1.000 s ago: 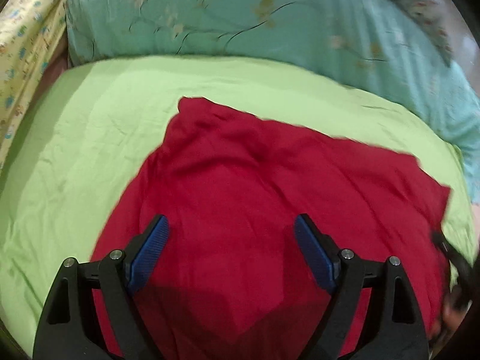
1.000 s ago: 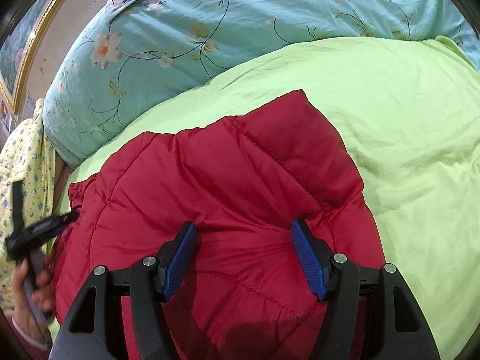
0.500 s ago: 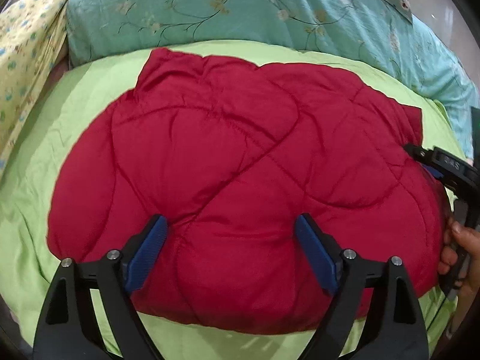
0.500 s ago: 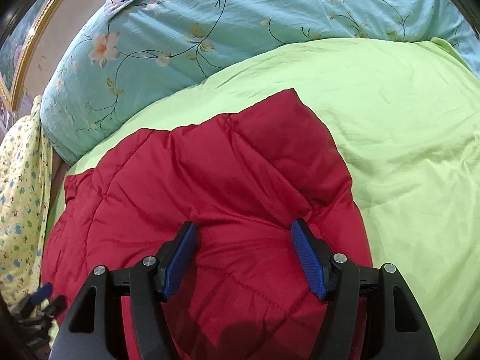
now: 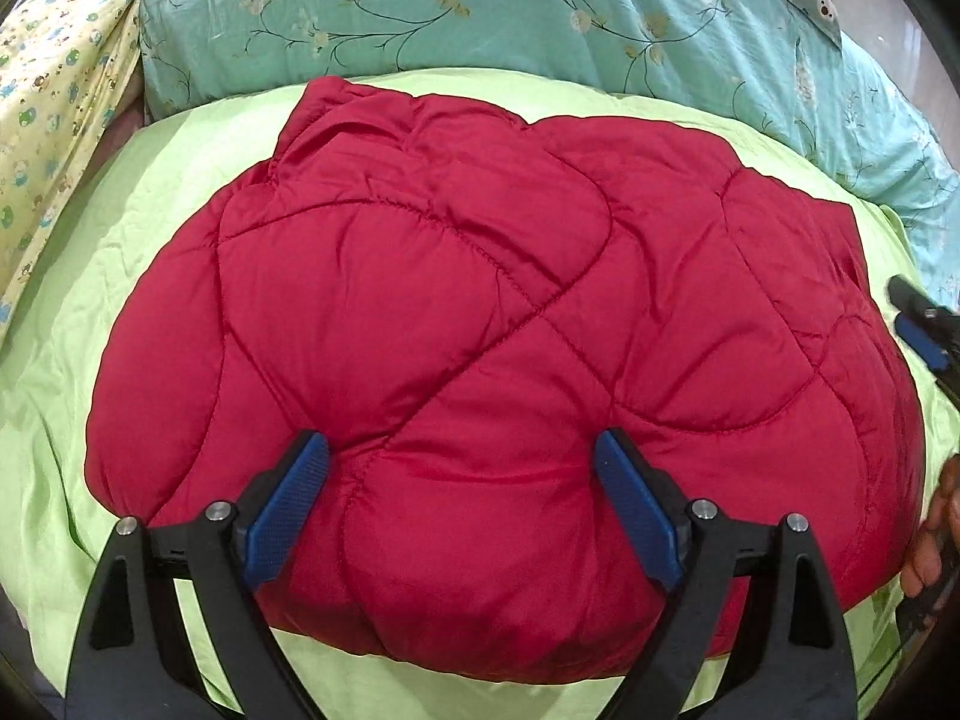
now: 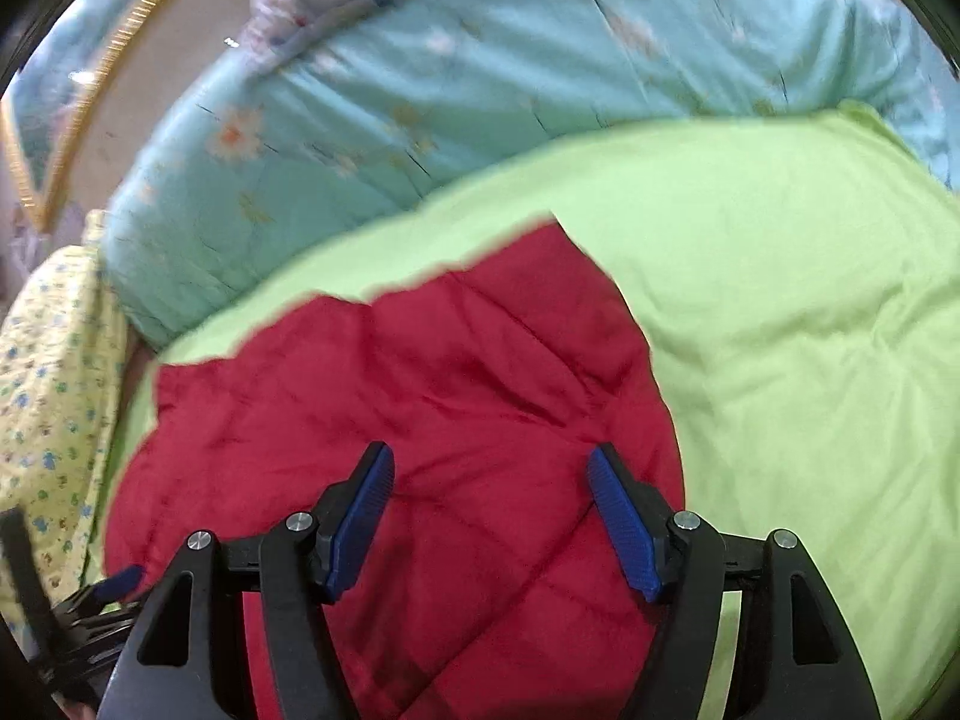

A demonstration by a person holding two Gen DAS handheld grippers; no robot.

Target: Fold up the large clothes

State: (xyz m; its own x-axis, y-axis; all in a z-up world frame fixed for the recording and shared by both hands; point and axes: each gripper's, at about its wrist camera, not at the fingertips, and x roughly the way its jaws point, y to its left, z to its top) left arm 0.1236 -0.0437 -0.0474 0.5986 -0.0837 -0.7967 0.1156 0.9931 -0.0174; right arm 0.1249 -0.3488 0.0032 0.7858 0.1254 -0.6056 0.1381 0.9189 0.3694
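A red quilted jacket (image 5: 480,312) lies folded in a puffy bundle on the light green sheet (image 5: 150,210). My left gripper (image 5: 461,441) hovers open over its near edge, and the blue pads (image 5: 288,498) do not press the fabric. The right wrist view is blurred by motion. There my right gripper (image 6: 491,455) is above the jacket (image 6: 420,396); its jaws are opening, with only fabric below them and nothing clamped. The right gripper (image 5: 918,330) also shows at the jacket's right edge, with a hand (image 5: 930,540) below it. The left gripper (image 6: 114,585) peeks in at bottom left.
A teal floral duvet (image 5: 540,18) is bunched along the far side of the bed. A yellow patterned cloth (image 5: 48,90) hangs at the left. Bare green sheet (image 6: 780,330) stretches to the right of the jacket. A gold picture frame (image 6: 78,96) is on the wall.
The left view drew back from the jacket, so the whole bundle now shows, then held still. The right view lifted and blurred, and its jaws stand slightly wider.
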